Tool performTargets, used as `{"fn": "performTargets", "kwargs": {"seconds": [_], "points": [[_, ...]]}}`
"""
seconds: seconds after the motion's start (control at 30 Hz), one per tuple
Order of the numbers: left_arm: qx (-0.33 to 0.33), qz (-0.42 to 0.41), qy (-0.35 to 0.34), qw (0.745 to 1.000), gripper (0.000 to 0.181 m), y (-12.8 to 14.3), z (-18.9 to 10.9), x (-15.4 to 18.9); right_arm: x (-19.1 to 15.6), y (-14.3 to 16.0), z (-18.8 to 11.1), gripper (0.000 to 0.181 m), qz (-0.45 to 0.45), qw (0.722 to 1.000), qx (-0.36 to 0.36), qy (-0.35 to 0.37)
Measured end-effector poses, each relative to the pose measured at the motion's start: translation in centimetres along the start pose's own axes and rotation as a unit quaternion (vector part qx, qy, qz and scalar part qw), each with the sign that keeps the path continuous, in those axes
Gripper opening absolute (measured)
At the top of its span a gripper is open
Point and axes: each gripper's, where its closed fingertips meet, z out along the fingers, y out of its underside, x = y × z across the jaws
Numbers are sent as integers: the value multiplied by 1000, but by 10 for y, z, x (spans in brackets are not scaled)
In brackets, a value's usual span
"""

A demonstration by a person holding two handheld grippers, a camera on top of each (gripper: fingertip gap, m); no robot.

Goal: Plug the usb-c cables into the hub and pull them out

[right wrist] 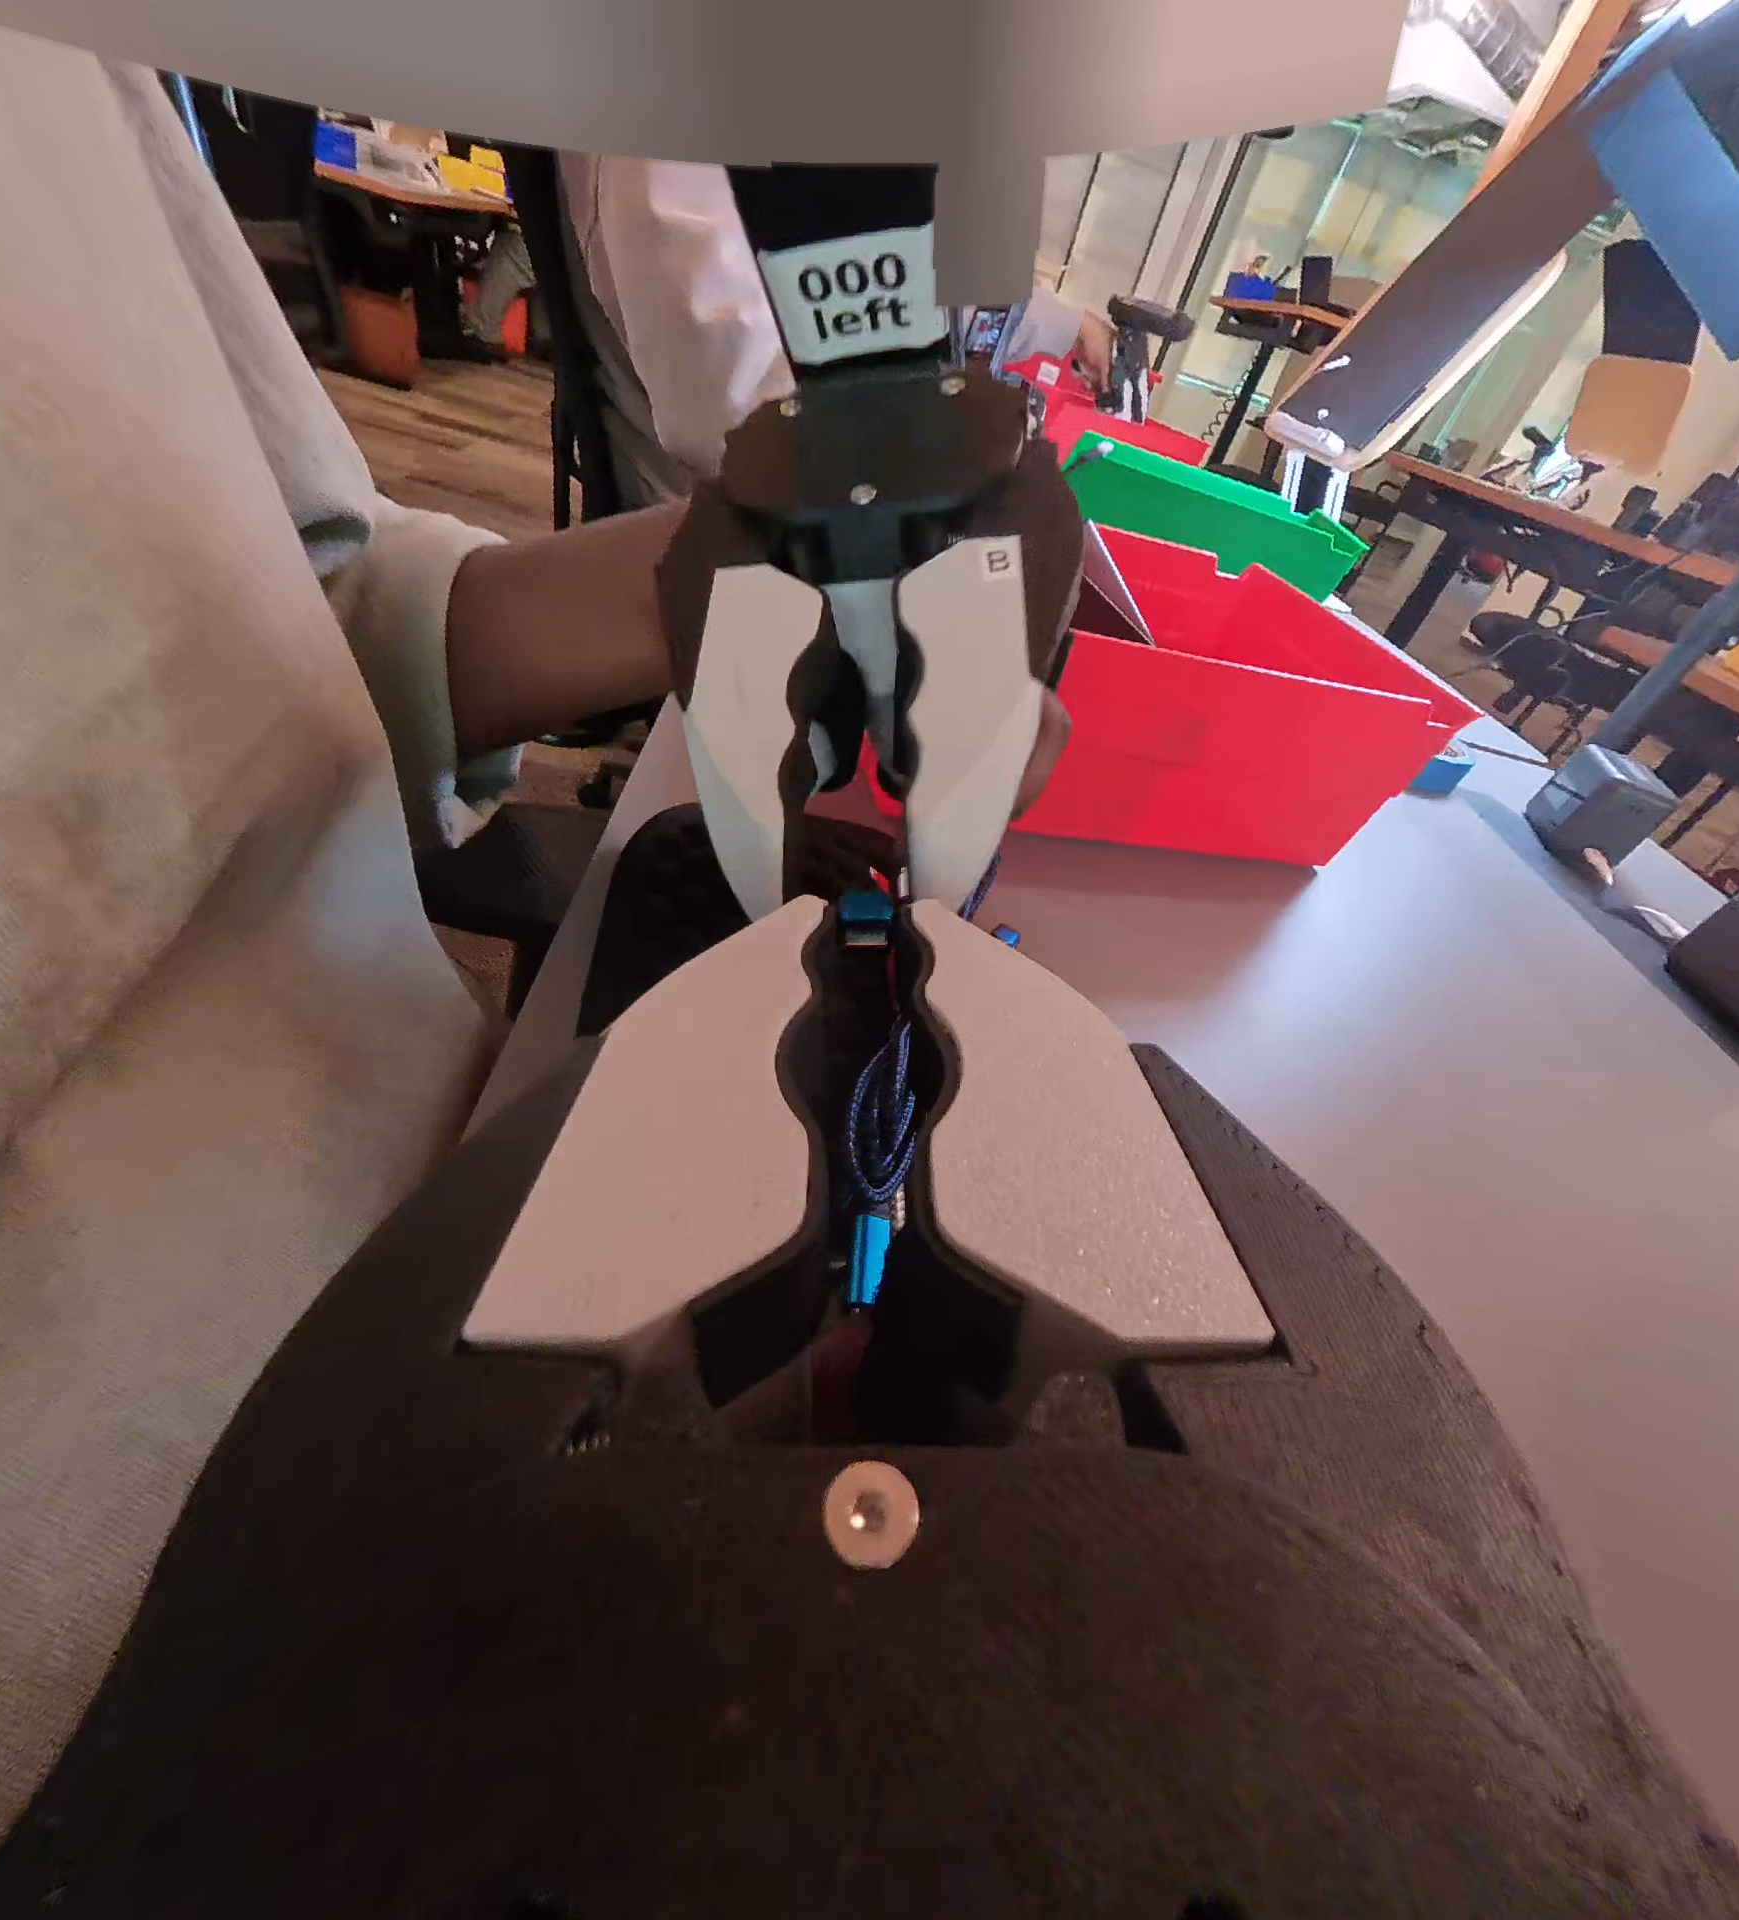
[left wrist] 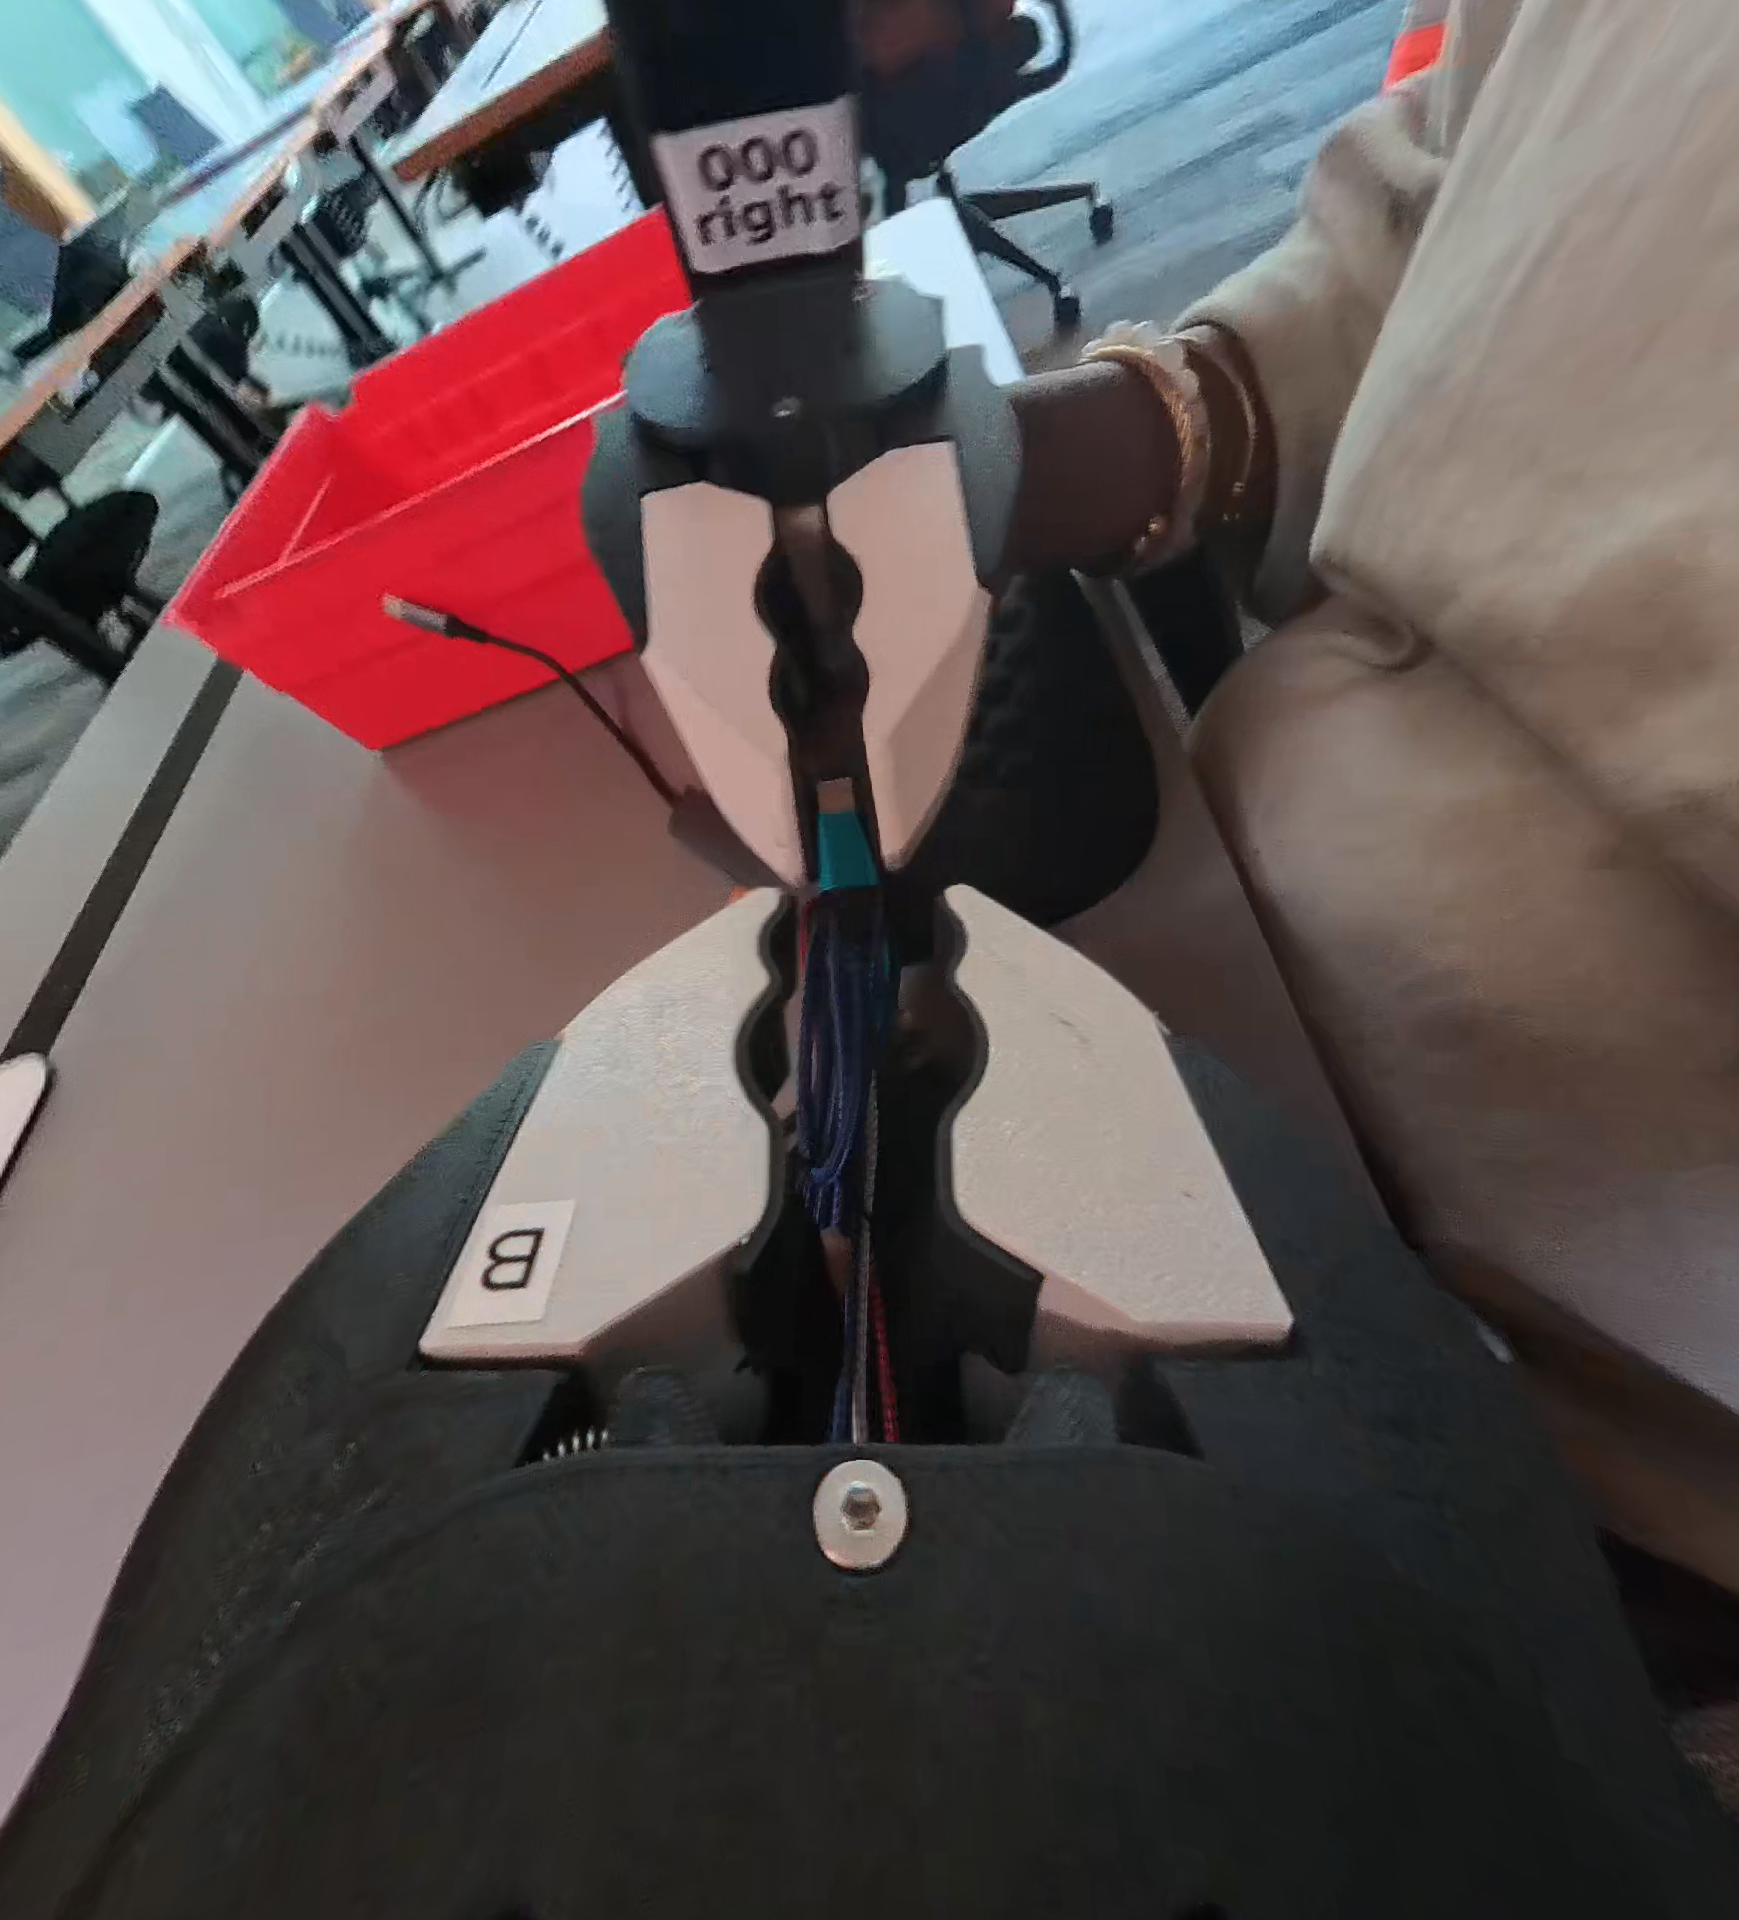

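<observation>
Nearest, the left gripper (left wrist: 860, 914) meets the right gripper (right wrist: 865, 914) tip to tip over the grey tabletop (left wrist: 345, 935). Both pairs of fingers are nearly closed, the right pinching a blue braided usb-c cable's metallic blue plug (right wrist: 860, 925). A red plastic bin (left wrist: 429, 520) sits far left. Whether the left fingers grip anything I cannot tell.

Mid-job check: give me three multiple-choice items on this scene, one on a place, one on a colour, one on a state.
1. Where is the loose black cable's plug relative to the red bin?
A inside it
B outside, in front of its wall
C behind it

2. What colour is the connector at the right claw?
A blue
B yellow
C white

3. The right claw is:
A wide open
B shut on the connector
C out of sight

Answers:
1 B, the plug shows against the bin's outer wall.
2 A, the connector is bright blue in the right wrist view.
3 B, the claw's fingertips close on the connector in both views.
</observation>
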Motion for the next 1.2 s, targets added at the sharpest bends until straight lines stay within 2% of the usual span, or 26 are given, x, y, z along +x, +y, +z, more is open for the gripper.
{"fn": "performTargets", "kwargs": {"seconds": [0.1, 0.27, 0.4, 0.5, 0.6, 0.7, 0.77, 0.83, 0.9, 0.97, 1.1, 1.13, 1.2], "points": [[30, 2, -14, 999, 8, -2, 4, -2, -1, 1, -3, 10, 1, 1000, 4, 1], [55, -28, -10, 998, 7, -1, 5, 0, -3, 2, -3, 10, 3, 1000, 3, -1], [50, -43, -18, 998, 6, -1, 5, -1, -2, 0, -6, 11, 12, 1000, -7, 5], [24, -37, -48, 998, 5, 4, 5, -4, 11, -6, -28, 24, 10, 998, -34, 45], [17, -42, -55, 997, 5, 6, 5, -1, 24, 6, -64, 32, 23, 990, -115, 83], [22, -48, -58, 997, 5, 6, 4, 1, 26, 40, -91, 41, 38, 965, -240, 96], [24, -50, -61, 997, 5, 7, 3, 1, 26, 62, -99, 41, -5, 946, -308, 97], [26, -53, -63, 996, 5, 6, 2, 0, 28, 75, -94, 37, -87, 933, -335, 97], [26, -52, -67, 996, 5, 7, 0, -1, 22, 84, -79, 37, -150, 929, -329, 78], [30, -53, -70, 996, 5, 7, -3, -2, 14, 91, -63, 37, -160, 932, -321, 56], [35, -54, -67, 996, 5, 7, -4, -1, 23, 92, -53, 42, -179, 926, -323, 81], [38, -55, -65, 996, 5, 7, -3, 0, 25, 93, -51, 40, -181, 924, -326, 83], [41, -58, -62, 996, 5, 8, -1, 0, 23, 100, -44, 19, -181, 922, -335, 68]]}}
